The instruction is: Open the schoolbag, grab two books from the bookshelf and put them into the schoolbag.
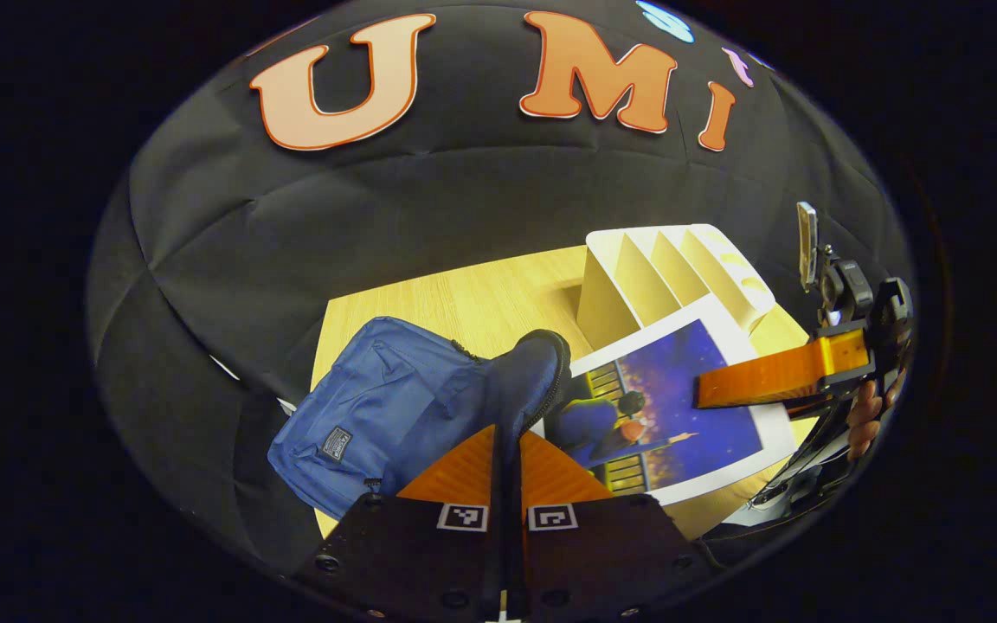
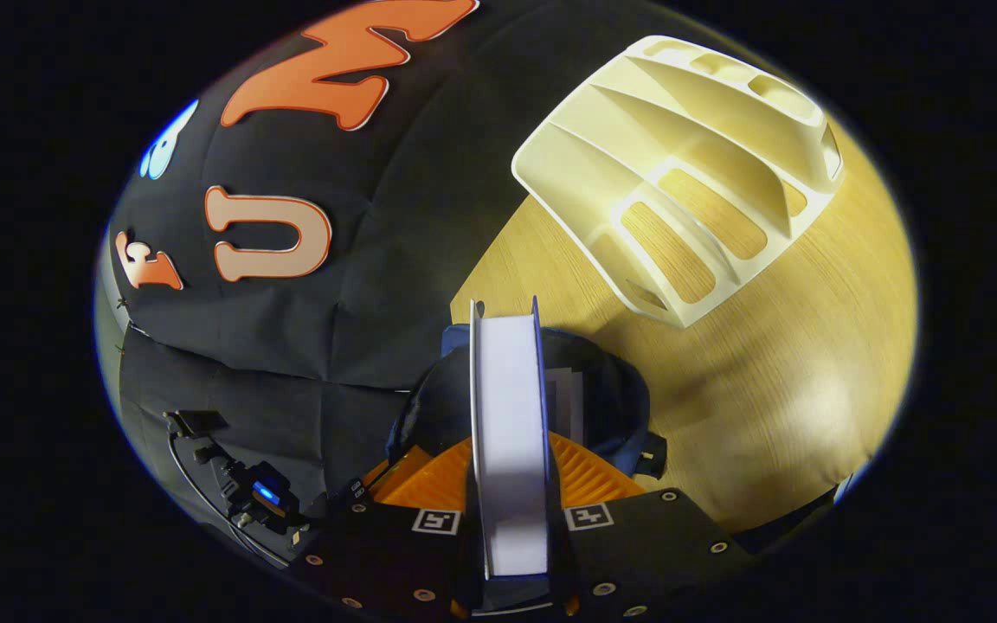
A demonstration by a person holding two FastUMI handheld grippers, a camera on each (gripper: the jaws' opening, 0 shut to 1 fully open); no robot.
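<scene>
Nearest: left hand-held gripper [image 1: 507, 467], clenched on the rim of the blue schoolbag [image 1: 395, 407], holding its mouth up. Right hand-held gripper [image 2: 511, 484], grasping a book [image 2: 509, 433] edge-on, long axis running straight ahead toward the bag opening [image 2: 602, 381] just beyond its far end; another book appears already inside. The same book lies cover-up at the bag mouth [image 1: 680, 407] in the left gripper view. Farther: white bookshelf [image 2: 689, 173], slots vacant, on the wooden table [image 2: 793, 363], well apart; nothing obstructs insertion.
</scene>
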